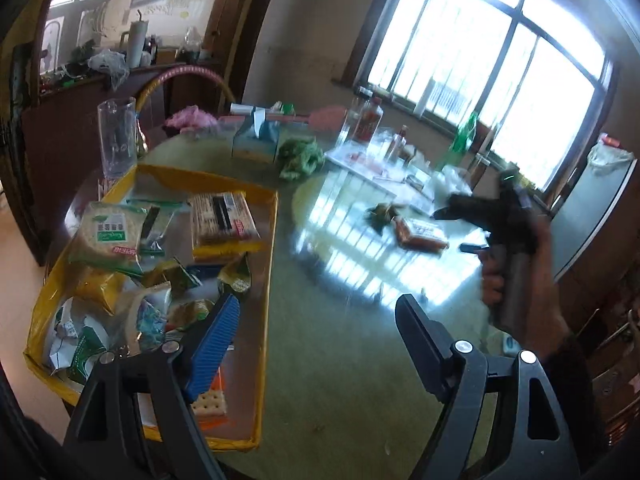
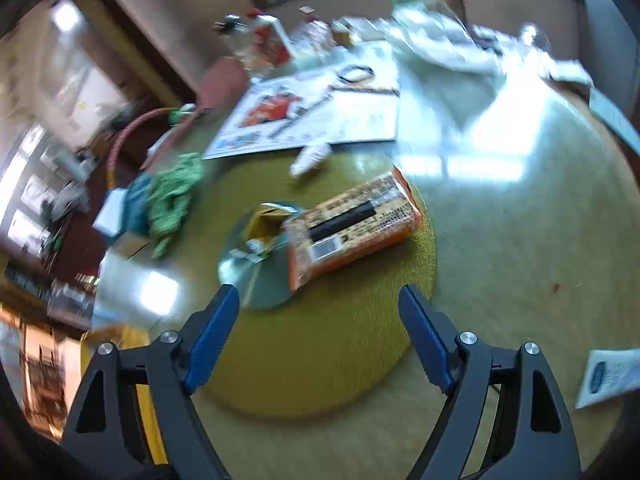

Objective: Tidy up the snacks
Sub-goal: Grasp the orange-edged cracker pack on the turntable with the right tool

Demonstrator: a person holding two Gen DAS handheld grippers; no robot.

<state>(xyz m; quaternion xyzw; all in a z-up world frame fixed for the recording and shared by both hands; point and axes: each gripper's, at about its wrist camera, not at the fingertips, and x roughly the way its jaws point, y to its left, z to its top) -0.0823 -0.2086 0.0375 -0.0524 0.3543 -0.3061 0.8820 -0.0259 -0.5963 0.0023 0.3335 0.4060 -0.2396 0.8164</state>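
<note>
Fetching step: our right gripper (image 2: 320, 320), jaws apart and empty, nears the orange packet (image 2: 354, 226) mid-surface; next we straddle it, clamp, and carry it to the tray (image 1: 269, 264), left gripper (image 1: 316, 344) likewise agape.

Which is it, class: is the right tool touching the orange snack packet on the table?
Apart. The right wrist view shows the open right tool short of the orange snack packet, with bare yellow mat between them.

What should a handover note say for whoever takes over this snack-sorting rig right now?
Left claw: open, empty, hovering at the yellow tray's near edge.
Right claw: open, empty, over the table, pointing at the orange cracker pack.
Done: several snack packets, including a matching cracker pack, lie in the tray.
Left: the orange pack and the small foil packet beside it are on the green mat; move them to the tray.
</note>
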